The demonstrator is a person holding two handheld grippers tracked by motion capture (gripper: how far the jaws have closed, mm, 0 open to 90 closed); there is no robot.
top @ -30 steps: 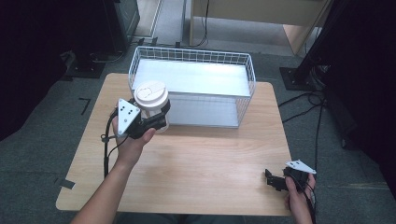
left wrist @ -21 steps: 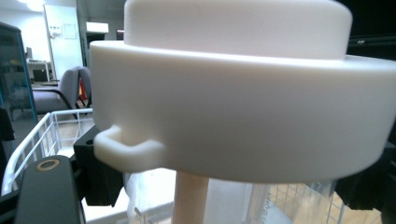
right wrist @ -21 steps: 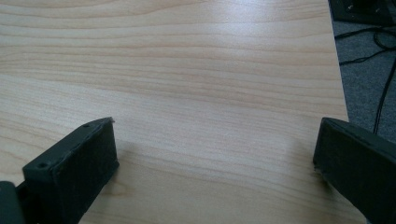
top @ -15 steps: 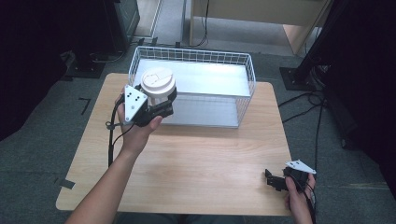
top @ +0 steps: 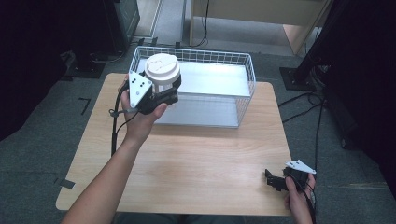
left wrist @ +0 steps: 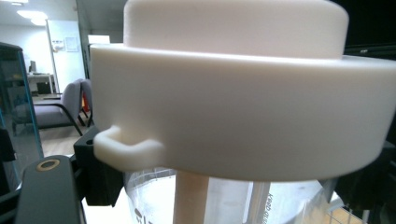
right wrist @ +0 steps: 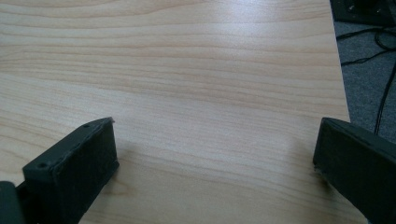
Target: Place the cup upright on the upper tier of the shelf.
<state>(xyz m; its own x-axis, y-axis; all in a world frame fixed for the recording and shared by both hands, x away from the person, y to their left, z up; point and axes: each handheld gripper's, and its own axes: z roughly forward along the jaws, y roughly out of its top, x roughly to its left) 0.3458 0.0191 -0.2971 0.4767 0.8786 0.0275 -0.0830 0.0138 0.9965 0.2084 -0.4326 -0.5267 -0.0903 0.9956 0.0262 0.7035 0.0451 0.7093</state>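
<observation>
**Operator:** Cup location, high view?

**Technician:** Clear plastic cup with a white lid, carried upright in the left gripper, above the near left corner of the wire basket. The basket stands at the far side of the wooden table. The right gripper rests low at the table's near right corner, well apart from the cup.

**Operator:** Left gripper view?

**Technician:** The white lid sits just before the lens — a small tab juts from its rim, and a white straw runs down inside the clear wall below. The black jaws flank the cup body under the lid and appear closed on it.

**Operator:** Right gripper view?

**Technician:** Jaws spread wide over bare wood, nothing between them.

**Operator:** Handling characteristics?

**Technician:** Judged only: thin clear wall, so likely light and easily crushed; the smooth plastic may slip. Whether it holds liquid cannot be told. Take hold of the body just under the lid rim, where the lid stiffens the wall — not on the lid itself, which could pop off. Keep it upright.
</observation>
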